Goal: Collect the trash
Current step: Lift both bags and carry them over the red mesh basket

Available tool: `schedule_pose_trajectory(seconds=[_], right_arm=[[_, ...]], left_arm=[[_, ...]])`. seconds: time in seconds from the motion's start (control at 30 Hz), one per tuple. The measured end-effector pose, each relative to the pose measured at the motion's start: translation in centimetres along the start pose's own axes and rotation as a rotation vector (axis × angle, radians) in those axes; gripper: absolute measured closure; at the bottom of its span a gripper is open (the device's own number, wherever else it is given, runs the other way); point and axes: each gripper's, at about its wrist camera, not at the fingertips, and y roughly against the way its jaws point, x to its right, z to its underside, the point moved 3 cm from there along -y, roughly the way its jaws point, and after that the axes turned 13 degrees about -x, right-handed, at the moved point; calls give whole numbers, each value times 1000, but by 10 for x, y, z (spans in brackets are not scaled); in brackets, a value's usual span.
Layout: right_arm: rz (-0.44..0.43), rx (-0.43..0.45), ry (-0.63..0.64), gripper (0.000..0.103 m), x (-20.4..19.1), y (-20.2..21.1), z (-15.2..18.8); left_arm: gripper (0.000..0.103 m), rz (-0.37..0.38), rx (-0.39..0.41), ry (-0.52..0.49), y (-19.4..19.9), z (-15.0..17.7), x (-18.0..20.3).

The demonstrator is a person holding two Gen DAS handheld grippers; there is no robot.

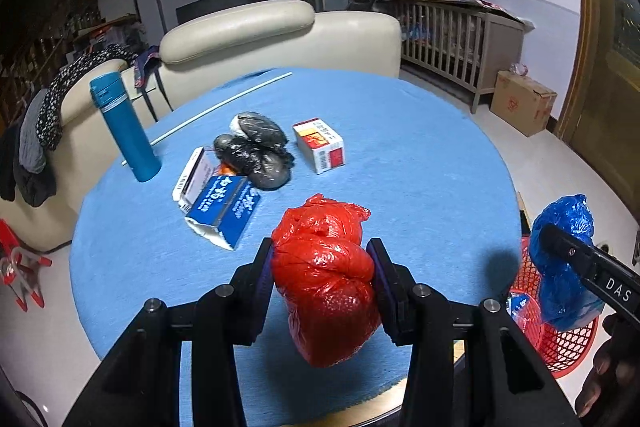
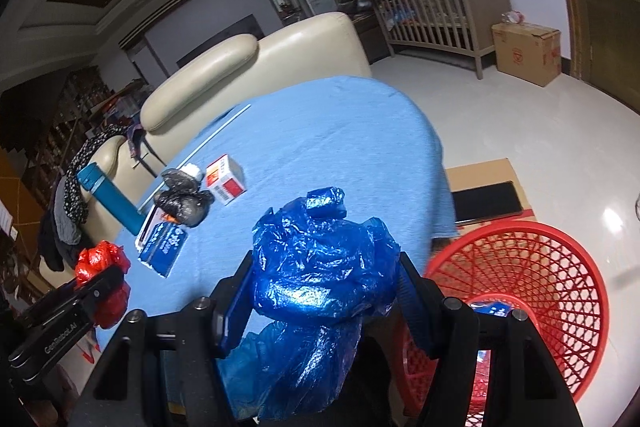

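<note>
My left gripper [image 1: 320,259] is shut on a crumpled red plastic bag [image 1: 326,279], held above the near edge of the round table with the blue cloth [image 1: 420,167]. My right gripper [image 2: 324,279] is shut on a crumpled blue plastic bag [image 2: 320,279], held past the table's right edge beside the red mesh basket [image 2: 532,267] on the floor. In the left wrist view the blue bag [image 1: 564,259] and the basket [image 1: 560,343] show at the right. On the table lie a black bag [image 1: 256,151], a blue carton [image 1: 224,207], a red-and-white box [image 1: 320,145] and a white flat box [image 1: 194,175].
A teal flask [image 1: 124,127] stands on the table's left side, with a thin white rod [image 1: 216,109] behind it. A cream sofa [image 1: 260,35] is beyond the table. A flat cardboard sheet with a dark slab [image 2: 486,203] lies by the basket. A cardboard box [image 1: 522,103] sits by the wall.
</note>
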Motion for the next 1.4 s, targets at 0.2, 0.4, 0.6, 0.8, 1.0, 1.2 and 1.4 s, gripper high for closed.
schedule_pose_trajectory(seconds=[0.2,0.4,0.6,0.8,1.0,1.2,1.4], right_arm=[[18,10,-35,35,23,7,1],[37,17,-72,35,46,13,2],[55,22,-105,35,68,19,4],[73,18,-136,35,88,21,8],[94,14,-171,35,110,22,12],[116,4,-203,35,132,22,18],[135,-11,-231,35,151,21,26]], left_arm=[[56,4,-1,-38,0,0,19],[56,10,-6,-80,0,-1,39],[56,20,-9,-124,-1,-2,61],[56,32,-19,-166,-6,-3,82],[56,42,-24,-211,-8,-4,103],[56,51,-30,-251,-10,-3,124],[56,65,-36,-294,-12,-4,147]])
